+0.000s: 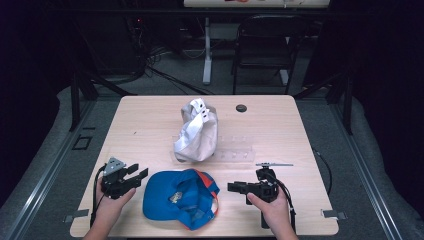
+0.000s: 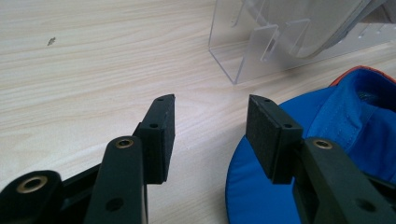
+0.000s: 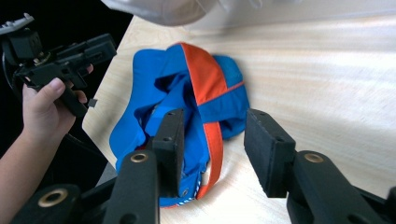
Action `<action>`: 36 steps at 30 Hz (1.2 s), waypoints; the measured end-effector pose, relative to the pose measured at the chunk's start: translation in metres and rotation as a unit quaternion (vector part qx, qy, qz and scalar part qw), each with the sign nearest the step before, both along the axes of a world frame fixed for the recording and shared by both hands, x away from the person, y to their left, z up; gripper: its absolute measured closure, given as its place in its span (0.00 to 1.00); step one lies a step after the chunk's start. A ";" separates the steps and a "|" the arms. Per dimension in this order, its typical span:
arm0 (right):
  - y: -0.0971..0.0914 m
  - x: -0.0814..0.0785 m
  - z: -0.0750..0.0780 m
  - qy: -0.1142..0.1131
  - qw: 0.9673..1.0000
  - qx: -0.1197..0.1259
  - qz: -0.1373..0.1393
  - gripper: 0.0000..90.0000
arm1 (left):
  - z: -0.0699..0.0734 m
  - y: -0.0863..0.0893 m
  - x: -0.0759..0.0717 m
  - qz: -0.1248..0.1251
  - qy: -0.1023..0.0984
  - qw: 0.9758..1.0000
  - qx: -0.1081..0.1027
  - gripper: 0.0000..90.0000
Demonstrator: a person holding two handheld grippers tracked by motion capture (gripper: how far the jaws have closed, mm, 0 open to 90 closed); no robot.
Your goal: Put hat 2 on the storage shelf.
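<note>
Blue cap [image 1: 180,197] lies upside down at the near edge of the table [image 1: 140,125], between both grippers, in front of the white cap [image 1: 196,132] on its clear stand [image 1: 235,152]. Left gripper [image 1: 139,173] and right gripper [image 1: 234,187]: jaws part open, empty. Soft, light fabric, likely to fold; judged best gripped at the stiffer brim [image 2: 252,186] or orange rear band [image 3: 212,140].

A royal-blue fabric baseball cap [image 1: 181,198] lies upside down near the front edge of the pale, wood-grain table [image 1: 140,125], with an orange panel and orange strap trim. Behind it, towards the middle of the table, a silvery-white cloth cap [image 1: 196,132] sits on a clear, colourless acrylic stand [image 1: 235,152]. Near the far edge lies a small dark round disc [image 1: 241,108]. Both grippers, the left [image 1: 141,175] and the right [image 1: 231,187], are matt black with brass-coloured pivot rings.
</note>
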State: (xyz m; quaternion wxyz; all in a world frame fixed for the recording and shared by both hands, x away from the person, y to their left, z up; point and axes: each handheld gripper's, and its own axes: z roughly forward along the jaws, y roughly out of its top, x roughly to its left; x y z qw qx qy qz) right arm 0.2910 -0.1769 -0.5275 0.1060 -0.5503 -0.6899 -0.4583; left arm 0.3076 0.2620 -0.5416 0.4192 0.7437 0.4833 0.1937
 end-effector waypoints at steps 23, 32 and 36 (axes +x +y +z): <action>0.032 0.011 -0.041 0.070 0.994 -0.019 0.075 0.67 | -0.004 0.014 -0.009 0.018 0.006 1.000 0.006 0.59; 0.040 0.014 -0.050 0.087 0.992 -0.013 0.085 0.66 | -0.004 0.017 -0.011 0.022 0.003 1.000 0.003 0.59; 0.040 0.016 -0.051 0.097 0.990 -0.025 0.096 0.66 | -0.004 0.017 -0.011 0.023 0.004 1.000 0.002 0.59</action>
